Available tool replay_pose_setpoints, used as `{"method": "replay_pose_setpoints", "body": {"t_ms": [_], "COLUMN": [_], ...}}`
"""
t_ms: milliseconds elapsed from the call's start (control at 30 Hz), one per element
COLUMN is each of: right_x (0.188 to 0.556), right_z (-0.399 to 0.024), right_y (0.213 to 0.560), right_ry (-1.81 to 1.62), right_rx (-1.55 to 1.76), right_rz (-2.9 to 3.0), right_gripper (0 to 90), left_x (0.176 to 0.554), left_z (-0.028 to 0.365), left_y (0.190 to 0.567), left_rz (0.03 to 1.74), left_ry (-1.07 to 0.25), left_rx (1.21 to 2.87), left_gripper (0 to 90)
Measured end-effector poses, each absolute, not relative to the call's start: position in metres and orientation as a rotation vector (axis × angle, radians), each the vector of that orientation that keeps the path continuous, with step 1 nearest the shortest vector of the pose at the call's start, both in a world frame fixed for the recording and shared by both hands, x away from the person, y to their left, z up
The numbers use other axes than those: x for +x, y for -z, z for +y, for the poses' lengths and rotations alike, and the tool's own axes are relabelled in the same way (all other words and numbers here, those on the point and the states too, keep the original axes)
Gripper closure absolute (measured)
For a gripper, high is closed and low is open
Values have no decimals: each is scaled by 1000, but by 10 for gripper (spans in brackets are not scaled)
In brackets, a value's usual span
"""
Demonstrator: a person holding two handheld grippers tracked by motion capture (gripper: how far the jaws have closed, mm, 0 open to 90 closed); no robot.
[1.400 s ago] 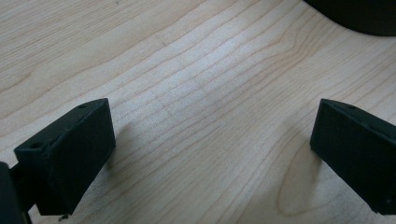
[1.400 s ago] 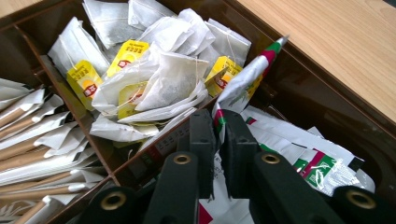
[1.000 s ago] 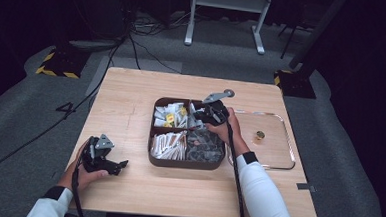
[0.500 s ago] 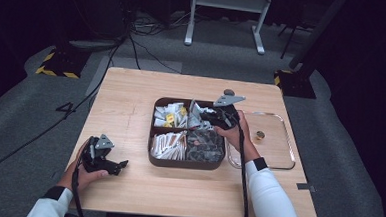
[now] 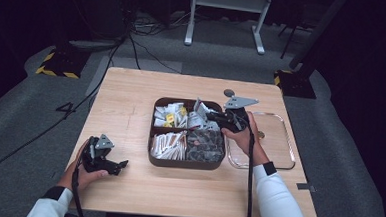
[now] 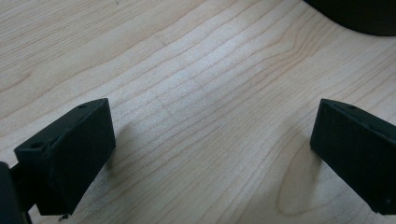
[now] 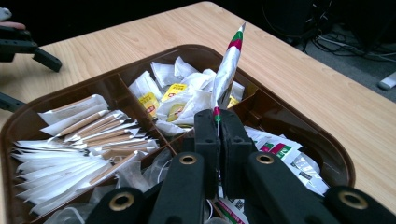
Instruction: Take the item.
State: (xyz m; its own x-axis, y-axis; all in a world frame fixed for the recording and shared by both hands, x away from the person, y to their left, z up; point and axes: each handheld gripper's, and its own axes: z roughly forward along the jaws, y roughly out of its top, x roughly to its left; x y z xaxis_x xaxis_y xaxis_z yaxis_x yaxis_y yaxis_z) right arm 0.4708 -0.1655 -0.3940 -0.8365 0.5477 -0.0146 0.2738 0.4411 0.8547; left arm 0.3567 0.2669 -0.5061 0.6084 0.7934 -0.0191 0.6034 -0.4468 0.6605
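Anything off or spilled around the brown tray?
Nothing spilled. One silver packet with a red-green tip stands upright above the brown tray, because the right gripper pinches its end. The left gripper rests open on the table.

table evenly lit from above against dark surroundings; soft shadows; high view perhaps slightly soft; gripper views sharp

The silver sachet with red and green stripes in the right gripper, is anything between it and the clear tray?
Nothing visible: the silver striped sachet is pinched in the right gripper, and the clear plastic tray sits just beside it.
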Motion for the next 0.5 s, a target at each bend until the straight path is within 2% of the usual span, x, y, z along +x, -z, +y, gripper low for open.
{"method": "replay_pose_setpoints", "body": {"t_ms": [500], "right_x": [443], "right_z": [-180], "right_y": [379], "right_ry": [-1387], "right_rx": [622], "right_rz": [2393], "right_gripper": [879], "left_x": [357], "left_z": [267], "left_y": [506], "left_rz": [1095], "left_ry": [-390], "left_rx": [2201], "left_gripper": [3]}}
